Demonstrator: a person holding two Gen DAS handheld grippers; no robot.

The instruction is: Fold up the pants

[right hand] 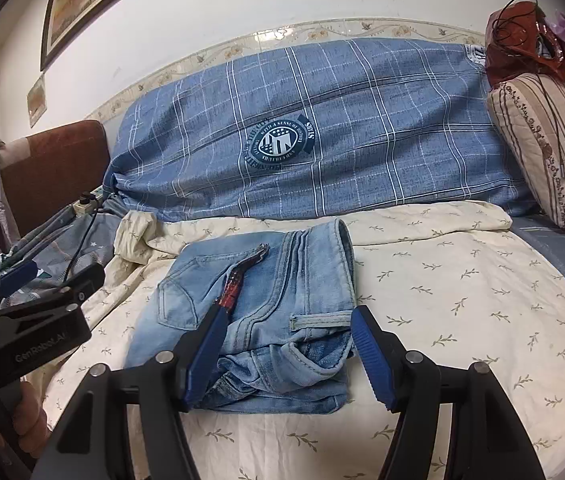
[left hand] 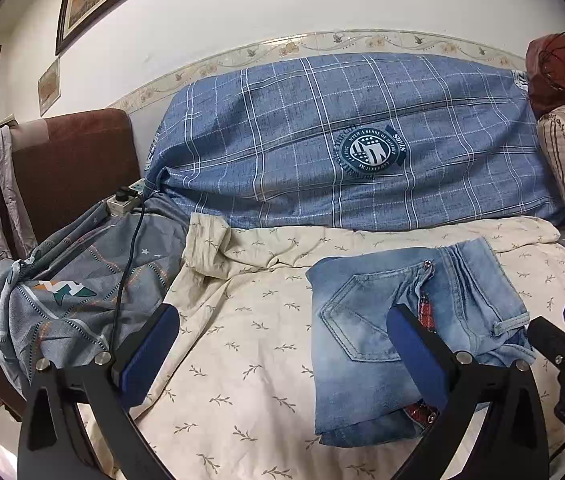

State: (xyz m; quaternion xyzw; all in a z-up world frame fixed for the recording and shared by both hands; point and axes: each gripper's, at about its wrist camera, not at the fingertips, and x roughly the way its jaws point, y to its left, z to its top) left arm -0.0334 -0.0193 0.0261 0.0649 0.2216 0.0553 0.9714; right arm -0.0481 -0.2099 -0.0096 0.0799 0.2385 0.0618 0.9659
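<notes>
Since the jeans [right hand: 266, 312] lie folded compactly on the bed [right hand: 462, 300], folding looks done, with left gripper [left hand: 282, 356] and right gripper [right hand: 288, 354] both open, empty

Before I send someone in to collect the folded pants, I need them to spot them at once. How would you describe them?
Find the big blue plaid pillow along the wall. In front of it lies a cream sheet with a leaf print, and the folded jeans sit on it. They are the only light-washed denim there, with a back pocket facing up and red plaid lining showing.
</notes>
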